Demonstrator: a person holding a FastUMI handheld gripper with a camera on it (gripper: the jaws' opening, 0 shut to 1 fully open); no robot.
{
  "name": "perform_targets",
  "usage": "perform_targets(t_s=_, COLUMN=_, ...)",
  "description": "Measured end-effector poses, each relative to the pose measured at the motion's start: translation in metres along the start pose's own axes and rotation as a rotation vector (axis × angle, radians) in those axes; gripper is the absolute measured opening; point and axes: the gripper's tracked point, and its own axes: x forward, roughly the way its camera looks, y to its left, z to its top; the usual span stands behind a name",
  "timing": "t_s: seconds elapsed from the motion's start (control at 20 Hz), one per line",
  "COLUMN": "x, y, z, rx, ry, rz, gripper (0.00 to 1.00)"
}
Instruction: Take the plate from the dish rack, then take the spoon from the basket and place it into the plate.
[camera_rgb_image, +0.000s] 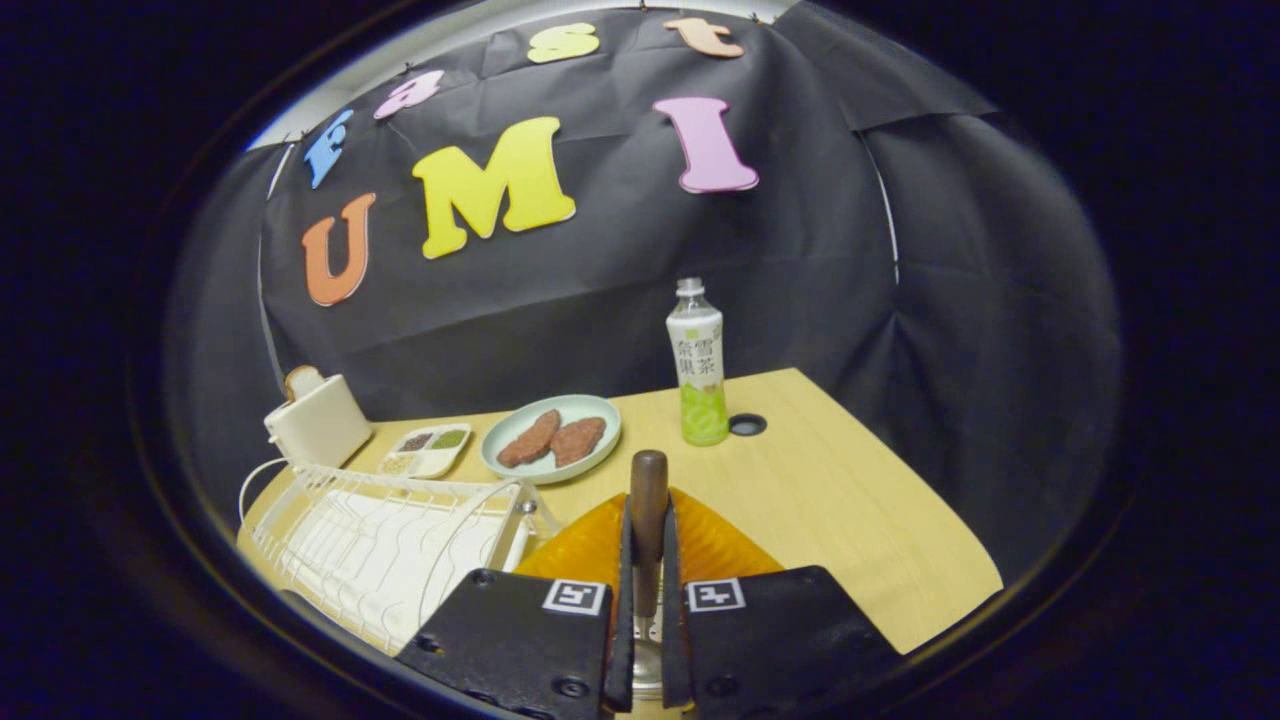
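Gripper view: spoon pinched upright between fingers, above orange plate.

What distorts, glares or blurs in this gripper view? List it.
Gripper view: fisheye bends the table edge and dish rack into curves; light is dim and even, with no strong glare; the gripper, shut on the spoon, and the orange plate look soft up close; the bottle is sharper.

Bare table right of the plate — dish rack crowds the left, bottle stands beyond.
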Motion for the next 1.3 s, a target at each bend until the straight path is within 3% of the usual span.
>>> perform_targets(t_s=0.4, x=-0.102, y=0.025, z=0.064, rx=-0.083, ry=-0.186, rz=-0.013, gripper=0.15)
perform_targets(t_s=0.75, x=-0.216, y=0.07, z=0.081, rx=-0.058, ry=-0.272, rz=0.088, gripper=0.15)
perform_targets(t_s=1.05, x=-0.273, y=0.115, z=0.044, rx=-0.077, ry=-0.236, rz=0.112, gripper=0.15)
perform_targets(t_s=1.3, x=-0.287, y=0.163, z=-0.034, rx=-0.082, ry=-0.199, rz=0.151, gripper=0.15)
